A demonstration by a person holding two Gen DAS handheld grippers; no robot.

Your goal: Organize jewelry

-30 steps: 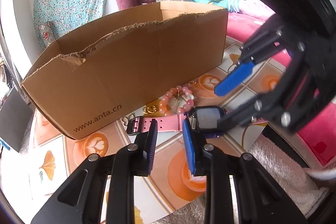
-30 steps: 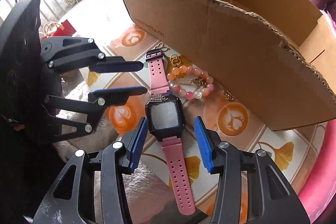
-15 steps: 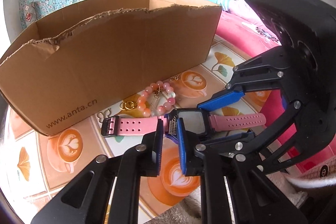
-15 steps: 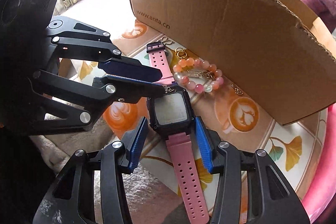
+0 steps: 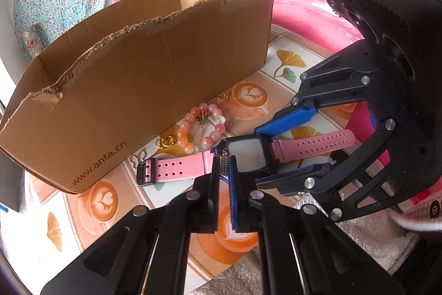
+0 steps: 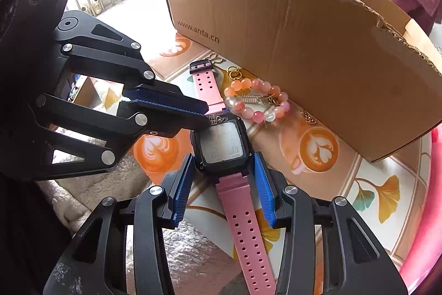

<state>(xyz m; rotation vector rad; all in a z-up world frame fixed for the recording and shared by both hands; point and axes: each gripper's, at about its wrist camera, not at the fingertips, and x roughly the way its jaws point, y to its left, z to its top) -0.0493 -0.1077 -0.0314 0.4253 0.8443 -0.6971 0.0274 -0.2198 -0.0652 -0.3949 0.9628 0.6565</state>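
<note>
1. Blue-padded left gripper [image 5: 224, 185] is pinched almost closed on a small silver charm [image 5: 223, 163] at the watch [image 6: 221, 145] edge.
2. Right gripper [image 6: 223, 190] straddles the watch, half open, pads apart from it.
3. Beaded bracelet [image 6: 258, 101] lies beyond.
4. Cardboard box [image 6: 304, 46] stands behind it.

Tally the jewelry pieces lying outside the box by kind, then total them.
Pink-strapped watch: 1
Pink bead bracelet: 1
Small gold pieces: 2
Silver butterfly-shaped piece: 1
Small silver comb-like piece: 1
Total: 6
</note>
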